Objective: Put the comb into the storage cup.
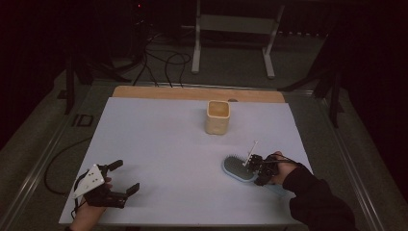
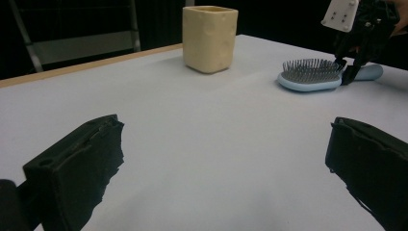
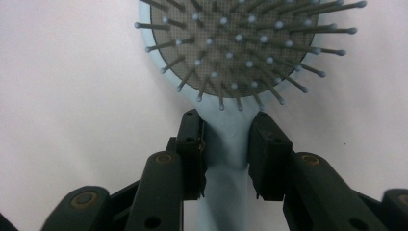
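A light blue hairbrush (image 1: 238, 168) lies bristles up on the white table cover, at the near right. My right gripper (image 1: 257, 169) comes in from the right at the brush's neck. In the right gripper view its two black pads (image 3: 192, 144) press on either side of the blue handle (image 3: 226, 144), just below the bristle head (image 3: 231, 43). My left gripper (image 1: 126, 176) rests at the near left, open, with nothing between its jaws. The left gripper view looks across the cover between those wide-set jaws toward the hairbrush (image 2: 310, 77) and the right gripper (image 2: 347, 71).
A cream square cup (image 1: 217, 117) stands upright at the far middle of the white cover (image 1: 159, 144); it is also in the left gripper view (image 2: 210, 38). A wooden strip (image 1: 192, 92) edges the far side. Beyond it are cables and a metal stand (image 1: 231, 29) on the floor.
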{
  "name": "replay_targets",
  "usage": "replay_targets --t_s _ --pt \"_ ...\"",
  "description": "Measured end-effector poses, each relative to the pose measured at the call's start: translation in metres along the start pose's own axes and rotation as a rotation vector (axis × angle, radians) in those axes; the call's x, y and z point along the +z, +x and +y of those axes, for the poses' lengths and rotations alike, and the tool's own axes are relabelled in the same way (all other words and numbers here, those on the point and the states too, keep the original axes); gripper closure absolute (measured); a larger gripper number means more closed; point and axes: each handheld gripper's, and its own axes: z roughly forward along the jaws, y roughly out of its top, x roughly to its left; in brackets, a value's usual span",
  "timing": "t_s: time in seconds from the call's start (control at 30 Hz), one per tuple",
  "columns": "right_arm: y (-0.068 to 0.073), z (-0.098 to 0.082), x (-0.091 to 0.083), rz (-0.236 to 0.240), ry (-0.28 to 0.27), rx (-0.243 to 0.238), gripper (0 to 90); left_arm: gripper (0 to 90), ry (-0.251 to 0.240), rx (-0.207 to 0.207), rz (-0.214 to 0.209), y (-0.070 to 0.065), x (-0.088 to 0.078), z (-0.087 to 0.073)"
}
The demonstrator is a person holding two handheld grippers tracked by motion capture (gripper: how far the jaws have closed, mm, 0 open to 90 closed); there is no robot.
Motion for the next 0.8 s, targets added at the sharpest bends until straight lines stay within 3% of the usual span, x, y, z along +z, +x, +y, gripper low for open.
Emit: replay_targets --t_s 0.23,0.4,0.57,0.8 --pt "0.009 0.003 0.0 -0.06 0.018 0.016 69.8 0.0 0.002 0.0 -0.002 -0.001 0.0 0.0" --pt "0.011 -0.001 0.0 -0.077 -0.008 0.007 70.1 0.0 0.003 0.0 -0.001 0.0 0.0 0.0" --pt "0.009 -0.012 -0.001 -0.059 -0.09 0.056 70.2 0.0 0.003 -0.001 0.001 0.0 0.0 0.0" --pt "0.011 -0.014 -0.005 -0.035 -0.19 0.061 70.2 0.0 0.003 -0.001 0.002 0.0 0.001 0.0"
